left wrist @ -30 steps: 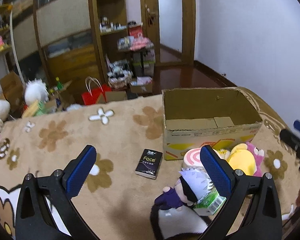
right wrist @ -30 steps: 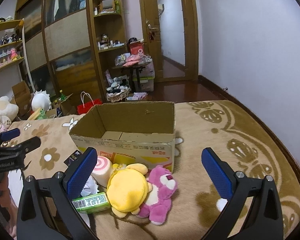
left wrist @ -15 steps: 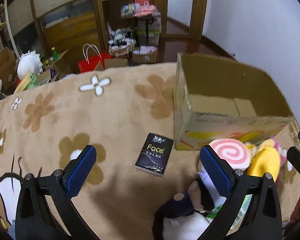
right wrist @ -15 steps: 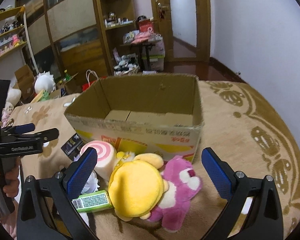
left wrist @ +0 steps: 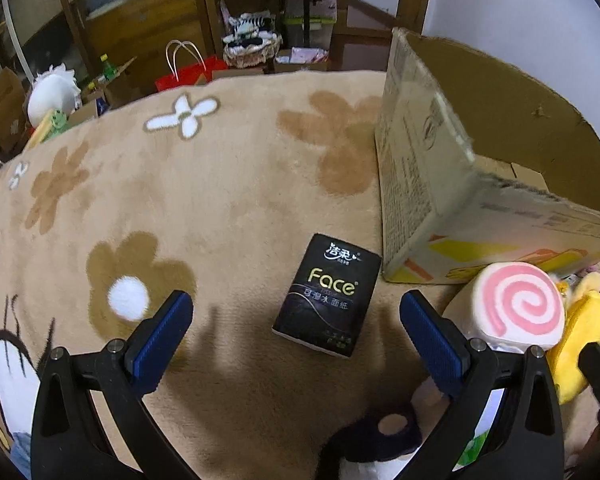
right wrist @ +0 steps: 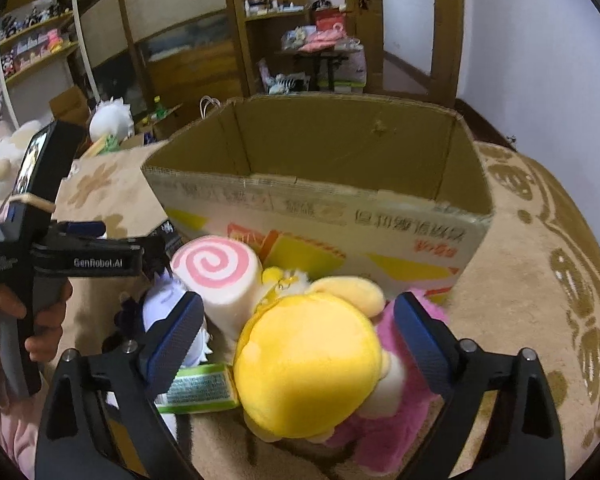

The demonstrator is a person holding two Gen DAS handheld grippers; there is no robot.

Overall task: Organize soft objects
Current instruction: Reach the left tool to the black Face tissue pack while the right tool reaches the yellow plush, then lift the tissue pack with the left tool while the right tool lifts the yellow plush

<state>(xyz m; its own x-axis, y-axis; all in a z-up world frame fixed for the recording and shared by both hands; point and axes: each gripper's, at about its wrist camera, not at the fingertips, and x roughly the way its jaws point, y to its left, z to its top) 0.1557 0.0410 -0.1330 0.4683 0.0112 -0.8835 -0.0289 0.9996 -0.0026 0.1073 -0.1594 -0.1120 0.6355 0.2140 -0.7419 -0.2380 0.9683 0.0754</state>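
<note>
Approach step, nothing grasped yet. Left gripper (left wrist: 296,320) jaws wide, empty, hovering over the tissue pack (left wrist: 327,294), which lies flat on the blanket (left wrist: 204,196) just beside the box (left wrist: 452,184) corner; the pack sits between the 2 fingers but a bit forward of the tips, and whether the pads are down at its level I cannot tell. Right gripper (right wrist: 298,332) also wide and empty, straddling the yellow plush (right wrist: 310,364), pads on either side but no visible squeeze. The yellow plush lies in the pile in front of the box, on top of the pink plush (right wrist: 392,424), with the swirl roll (right wrist: 220,276) touching it on the left, a green pack (right wrist: 198,388) just beside it lower left, and a white-haired doll (right wrist: 168,304) partly hidden behind the left finger. The box (right wrist: 340,168) is open and looks empty inside from the right wrist view. Judgement: task barely started, all soft items still outside the box. Next move likely needs the right jaws to close on the yellow plush, then lift clear of the near box wall and drop in. Risk: the pink plush or green pack gets dragged along; the soft body may squash and slip.
</note>
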